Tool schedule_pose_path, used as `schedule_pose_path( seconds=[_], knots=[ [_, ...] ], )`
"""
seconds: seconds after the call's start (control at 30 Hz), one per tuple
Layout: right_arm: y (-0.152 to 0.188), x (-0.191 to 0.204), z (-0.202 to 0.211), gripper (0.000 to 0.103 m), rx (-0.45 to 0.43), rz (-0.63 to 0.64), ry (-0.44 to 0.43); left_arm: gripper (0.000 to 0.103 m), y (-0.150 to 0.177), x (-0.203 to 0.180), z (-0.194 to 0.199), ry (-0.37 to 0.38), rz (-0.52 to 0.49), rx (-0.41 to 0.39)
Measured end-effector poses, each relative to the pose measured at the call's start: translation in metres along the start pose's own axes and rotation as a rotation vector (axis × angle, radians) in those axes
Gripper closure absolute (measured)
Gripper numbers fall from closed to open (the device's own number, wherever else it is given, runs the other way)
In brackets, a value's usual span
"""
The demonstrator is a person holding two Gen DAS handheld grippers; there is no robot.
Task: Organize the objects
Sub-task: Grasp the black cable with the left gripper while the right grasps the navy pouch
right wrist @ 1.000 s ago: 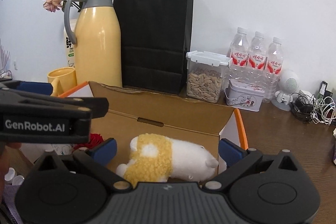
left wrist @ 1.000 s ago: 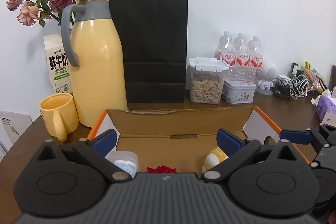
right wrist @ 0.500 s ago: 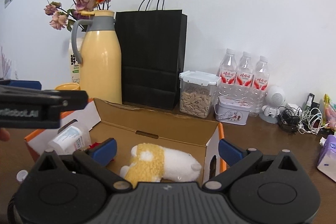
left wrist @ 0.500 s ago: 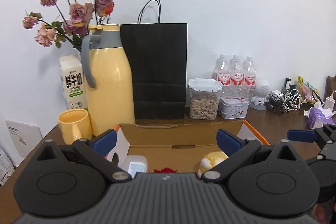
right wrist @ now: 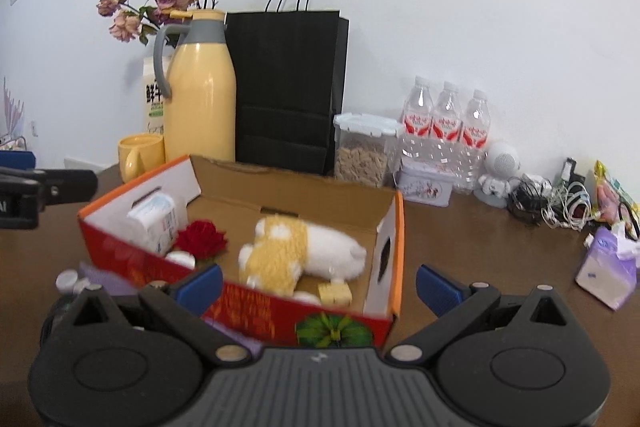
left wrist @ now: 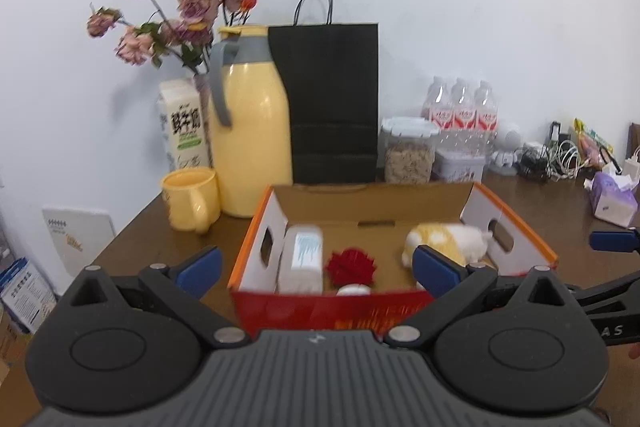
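Sorting appeared nearly done at the table

Box held plush toy, red flower, carton; both grippers hung empty, fingers wide.

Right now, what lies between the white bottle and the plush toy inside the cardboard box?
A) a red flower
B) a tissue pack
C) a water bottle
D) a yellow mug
A: the red flower lies on the cardboard box floor, between the white bottle and the plush toy.
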State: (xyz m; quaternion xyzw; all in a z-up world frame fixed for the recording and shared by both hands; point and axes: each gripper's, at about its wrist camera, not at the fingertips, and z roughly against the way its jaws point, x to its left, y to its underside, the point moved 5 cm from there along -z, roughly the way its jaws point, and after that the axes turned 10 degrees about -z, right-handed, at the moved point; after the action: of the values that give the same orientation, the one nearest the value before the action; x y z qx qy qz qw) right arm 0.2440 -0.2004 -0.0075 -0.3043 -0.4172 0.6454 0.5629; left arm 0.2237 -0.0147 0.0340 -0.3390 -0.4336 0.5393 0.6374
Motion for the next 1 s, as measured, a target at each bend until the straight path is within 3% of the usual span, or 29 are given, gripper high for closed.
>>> schedule_pose_path(
  seconds=[0.23,0.57,0.73,0.83,0.93,1.0],
  knots=[
    [0.033,-0.015,0.009,0.0,0.093,-0.012,0.038,0.0,0.025,0.006,0.012,-0.013,-0.009,0.065],
    [0.071,-0.013,-0.003,0.0,0.214,-0.009,0.007,0.0,0.062,-0.015,0.015,0.071,-0.031,0.158],
    [0.079,-0.01,-0.012,0.0,0.235,-0.009,0.007,0.0,0.075,-0.031,0.012,0.101,-0.045,0.194],
    [0.081,-0.011,-0.014,0.0,0.222,-0.021,0.013,0.0,0.083,-0.04,0.006,0.087,-0.045,0.215],
    [0.081,-0.013,-0.014,0.001,0.197,-0.028,0.03,0.0,0.089,-0.045,0.001,0.024,-0.033,0.194],
    [0.082,-0.014,-0.014,0.005,0.19,-0.032,0.025,0.0,0.093,-0.049,-0.002,0.034,-0.021,0.201]
  ],
)
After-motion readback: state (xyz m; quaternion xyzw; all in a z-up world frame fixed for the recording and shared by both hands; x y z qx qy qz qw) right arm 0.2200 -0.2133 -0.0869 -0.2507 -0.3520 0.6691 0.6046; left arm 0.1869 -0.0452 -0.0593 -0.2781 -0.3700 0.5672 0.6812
